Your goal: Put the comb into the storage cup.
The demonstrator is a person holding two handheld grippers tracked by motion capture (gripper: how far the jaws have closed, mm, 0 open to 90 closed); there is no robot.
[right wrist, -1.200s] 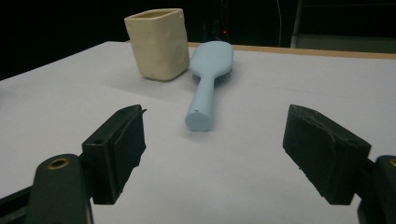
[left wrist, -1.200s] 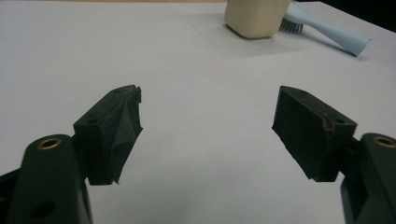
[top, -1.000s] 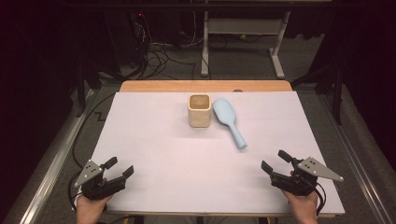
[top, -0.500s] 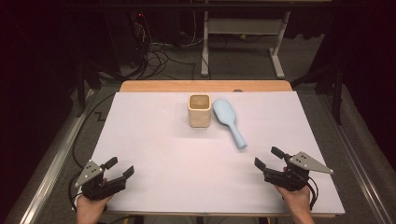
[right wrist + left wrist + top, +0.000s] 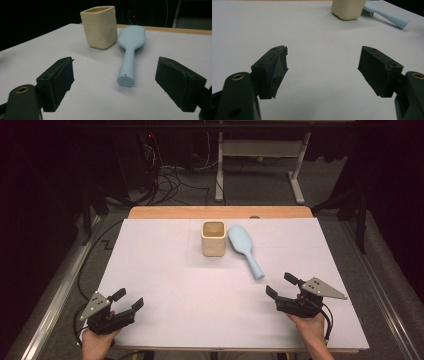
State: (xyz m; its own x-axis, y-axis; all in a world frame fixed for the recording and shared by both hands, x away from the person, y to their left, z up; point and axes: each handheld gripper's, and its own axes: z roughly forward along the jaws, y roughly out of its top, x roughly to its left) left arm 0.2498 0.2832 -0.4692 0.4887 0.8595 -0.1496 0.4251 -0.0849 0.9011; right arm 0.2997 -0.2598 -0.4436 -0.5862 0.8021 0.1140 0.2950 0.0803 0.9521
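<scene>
A cream square cup [image 5: 214,238] stands upright at the back middle of the white table [image 5: 165,270]. Right beside it lies a light blue hairbrush [image 5: 246,250], bristles down, its handle pointing toward the front right. My right gripper [image 5: 278,284] is open just in front of the handle's end, with nothing between its fingers. In the right gripper view the hairbrush [image 5: 130,50] and cup [image 5: 99,26] lie ahead of the right gripper [image 5: 115,82]. My left gripper [image 5: 129,298] rests open at the front left corner. From the left gripper [image 5: 323,67] the cup [image 5: 348,9] and hairbrush [image 5: 387,16] are far off.
A wooden strip [image 5: 220,212] edges the table's far side. Beyond it lie floor cables [image 5: 175,177] and a white desk frame [image 5: 260,165]. Metal rails [image 5: 55,295] run along both sides of the table.
My right gripper has moved left and forward, closer to the end of the hairbrush handle. The left gripper, cup and hairbrush have stayed in place.
</scene>
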